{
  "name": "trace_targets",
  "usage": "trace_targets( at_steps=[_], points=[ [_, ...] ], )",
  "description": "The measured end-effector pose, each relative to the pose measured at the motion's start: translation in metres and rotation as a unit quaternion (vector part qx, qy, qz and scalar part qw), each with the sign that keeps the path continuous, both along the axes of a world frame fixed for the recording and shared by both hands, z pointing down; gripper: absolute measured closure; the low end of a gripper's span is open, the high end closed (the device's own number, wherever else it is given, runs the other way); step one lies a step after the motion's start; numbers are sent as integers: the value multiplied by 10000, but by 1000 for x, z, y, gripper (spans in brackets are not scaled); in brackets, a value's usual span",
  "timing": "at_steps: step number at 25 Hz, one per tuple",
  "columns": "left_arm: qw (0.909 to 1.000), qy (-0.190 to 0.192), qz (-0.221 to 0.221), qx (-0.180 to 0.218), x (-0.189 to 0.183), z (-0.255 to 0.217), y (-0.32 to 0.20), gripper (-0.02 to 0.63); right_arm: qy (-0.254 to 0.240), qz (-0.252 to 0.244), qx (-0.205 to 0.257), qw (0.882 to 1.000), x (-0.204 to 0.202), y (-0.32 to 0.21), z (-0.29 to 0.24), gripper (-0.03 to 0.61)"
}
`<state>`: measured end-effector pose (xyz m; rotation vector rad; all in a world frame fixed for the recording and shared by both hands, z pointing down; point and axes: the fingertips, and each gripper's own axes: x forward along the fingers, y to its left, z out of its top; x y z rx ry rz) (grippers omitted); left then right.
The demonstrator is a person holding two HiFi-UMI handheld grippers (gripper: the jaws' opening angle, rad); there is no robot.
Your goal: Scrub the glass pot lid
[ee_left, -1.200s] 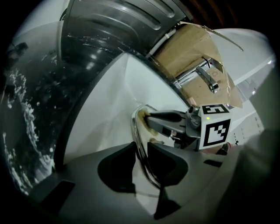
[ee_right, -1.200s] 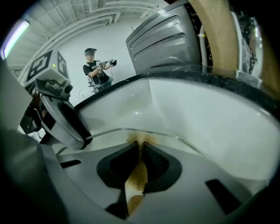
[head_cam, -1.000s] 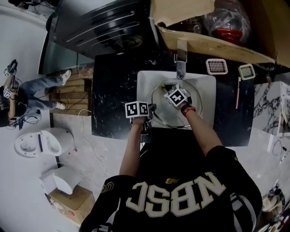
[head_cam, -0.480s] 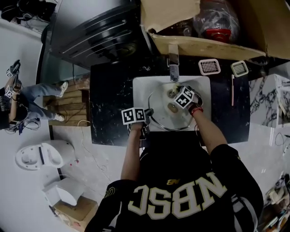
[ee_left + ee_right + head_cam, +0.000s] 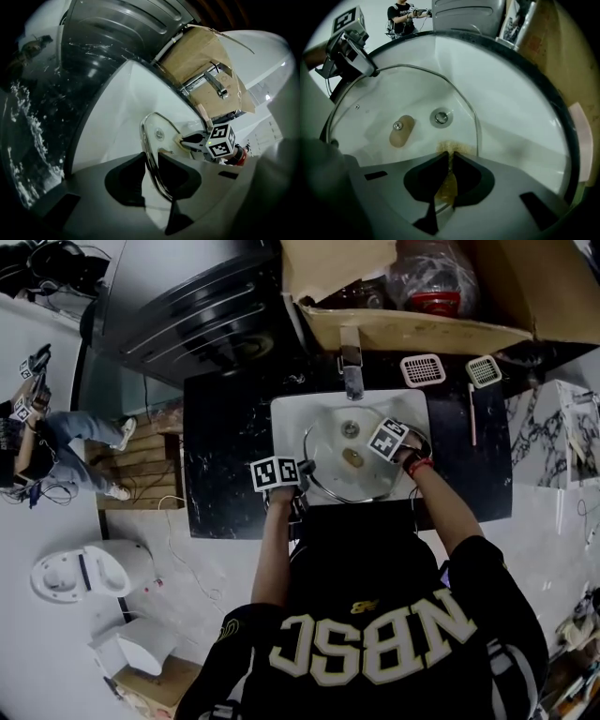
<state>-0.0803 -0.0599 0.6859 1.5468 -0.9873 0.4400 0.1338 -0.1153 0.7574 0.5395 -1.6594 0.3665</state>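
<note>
Left gripper view puts the left gripper [image 5: 151, 159] at lower centre, its two dark jaws clamped on either side of the metal rim of the glass pot lid [image 5: 161, 140], which sits inside the white sink [image 5: 117, 108]. Further up the glass, right of centre, the right gripper [image 5: 187, 139] meets the lid's face with a pale scrub pad [image 5: 180, 139] at its tips. Beyond that, in the upper right of the frame, stands the faucet [image 5: 213, 82]

Right gripper view shows its own jaws at lower centre closed together on the yellowish pad, whose frayed end touches the glass just inside the lid's rim. Past it, left of centre, lies the lid's brown handle [image 5: 401, 131], with the drain [image 5: 440, 118] visible through the glass just beside it. The other gripper holds the rim in the upper left

The step in hand looks like the scrubbing itself: one gripper steadies the lid while the other works the pad near the edge. The next move likely calls for sweeping the pad across the glass toward the handle with even pressure, and for a firm hold on the rim so that the lid does not slide or twist in the basin
</note>
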Motion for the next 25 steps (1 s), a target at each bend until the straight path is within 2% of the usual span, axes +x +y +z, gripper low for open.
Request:
trace_targets(
  at_steps=[3,7,10,14,20,25],
  points=[
    [10000,-2,4,-7,2,1,-1,517,29,87,-408,9991,10,16,-5,538],
    [10000,-2,11,-2,2,1,-1,517,325,3,-1040,9940,25,42,-16,540],
    [10000,4,11,-2,2,1,-2,517,121,-302,-1680,9853,15,71,-22,538],
    [10000,-4,9,-3,1,1,-1,517,83,-593,-2491,9666,12,106,-37,538],
    [10000,12,-9,2,1,0,-2,517,-639,-652,-2969,9505,-18,140,-54,538],
    [10000,-52,-12,-1,0,1,-3,517,-1164,-718,-2907,9470,-48,153,-65,538]
  ],
)
